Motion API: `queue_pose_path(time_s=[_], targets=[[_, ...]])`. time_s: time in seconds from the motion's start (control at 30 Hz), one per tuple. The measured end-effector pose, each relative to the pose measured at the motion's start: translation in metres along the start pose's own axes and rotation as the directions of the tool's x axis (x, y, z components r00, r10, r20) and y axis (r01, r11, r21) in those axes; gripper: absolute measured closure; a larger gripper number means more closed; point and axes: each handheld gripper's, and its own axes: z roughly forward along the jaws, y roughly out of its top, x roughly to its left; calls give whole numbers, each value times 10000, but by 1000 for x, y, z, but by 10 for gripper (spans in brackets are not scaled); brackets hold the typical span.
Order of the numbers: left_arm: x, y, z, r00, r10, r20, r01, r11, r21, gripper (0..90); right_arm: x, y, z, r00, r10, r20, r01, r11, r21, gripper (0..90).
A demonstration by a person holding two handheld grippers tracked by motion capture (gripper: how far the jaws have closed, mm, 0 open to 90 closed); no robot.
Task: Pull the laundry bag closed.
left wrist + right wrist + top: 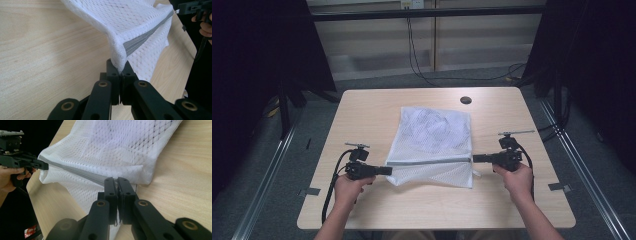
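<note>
High view: my left tongs (384,170) and right tongs (477,158) sit at either end of the grey zipper (429,161) on the white mesh laundry bag (434,142).
Bag position: flat on the pale wooden surface (362,115), middle and slightly toward me; something with dark print shows faintly through its far half.
Other item: small dark round hole (466,100) at the surface's far edge, well apart from the bag.

Left gripper view: left tongs (119,69) clenched on a pinch of mesh at the zipper's end; the cloth lifts and drapes from the grip.
Zipper line: grey tape (145,37) runs off toward my other hand's tongs (182,9).

Right gripper view: right tongs (117,185) closed at the other end of the zipper (75,171); I judge they hold the pull tab, though the tab itself is hidden between them.
Mesh (107,147): open weave, folds in soft creases.

Handling: light, limp, no stiffness; sags wherever unsupported.
Snag risk: weave could catch or tear under a sharp tug.
Best hold: the zipper tape ends, the firmest part; keep them taut between both tongs.
</note>
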Motion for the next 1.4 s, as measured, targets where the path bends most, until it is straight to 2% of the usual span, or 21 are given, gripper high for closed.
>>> queue_pose_path(time_s=[0.23, 0.37, 0.4, 0.43, 0.57, 0.77, 0.83, 0.87, 0.97, 1.07, 1.17, 1.23, 1.27, 1.3, 1.37, 1.4], targets=[[-1, 0, 0, 9999, -103, 122, 104, 9999, -43, 887, 0, 0, 0, 10000, -26, 23, 25, 10000, 60, 872], [0, 1, -1, 10000, -38, -4, 38, 10000, -19, 887, 0, 1, -1, 9999, -36, 104, 36, 10000, 41, 872], [1, 0, -1, 9999, -68, 101, 68, 10000, -8, 887, 0, 1, -1, 9997, -105, 216, 105, 9999, 35, 872], [1, 0, -1, 9999, -50, 115, 50, 10000, -12, 887, -1, 0, -1, 9999, -20, 117, 19, 10000, 21, 872], [0, 1, -1, 10000, -46, 70, 46, 10000, -21, 887, 1, 1, -2, 9996, -104, 258, 103, 9999, 50, 872], [-1, 0, -2, 9997, 124, 191, -121, 9998, -151, 873, 1, 1, -2, 9998, -136, 141, 135, 9999, 45, 870], [-3, 0, -2, 9996, 165, 228, -160, 9996, -227, 813, 2, 1, -2, 9997, -168, 194, 168, 9999, -20, 868], [-3, 0, -3, 9996, 245, 147, -241, 9993, -299, 732, 2, 1, -2, 9996, -200, 197, 199, 9998, 22, 866], [-3, 0, -5, 9996, 294, 18, -293, 9979, -573, 592, 1, 0, -2, 9992, -254, 304, 254, 9997, 3, 864], [-5, 0, -9, 9972, 717, -222, -733, 9939, -820, 534, 3, 1, -2, 9985, -340, 422, 341, 9994, -7, 861], [-9, 1, -9, 9913, 1222, -481, -1265, 9869, -1003, 458, 5, 1, -1, 9966, -559, 606, 557, 9984, 39, 834], [-11, 0, -8, 9847, 1566, -765, -1657, 9772, -1326, 361, 6, 1, 0, 9955, -631, 700, 637, 9980, -53, 759], [-11, 0, -9, 9785, 1822, -962, -1945, 9711, -1387, 310, 6, 1, -1, 9948, -702, 743, 713, 9974, -125, 738], [-12, 0, -8, 9757, 1898, -1097, -2058, 9655, -1594, 278, 6, 1, -1, 9945, -703, 781, 717, 9973, -148, 712], [-12, 0, -9, 9723, 1988, -1228, -2182, 9605, -1727, 219, 6, 1, -2, 9928, -787, 907, 823, 9960, -358, 610], [-12, 0, -9, 9686, 2089, -1348, -2306, 9575, -1731, 198, 7, 2, -3, 9924, -788, 949, 830, 9957, -418, 566]])
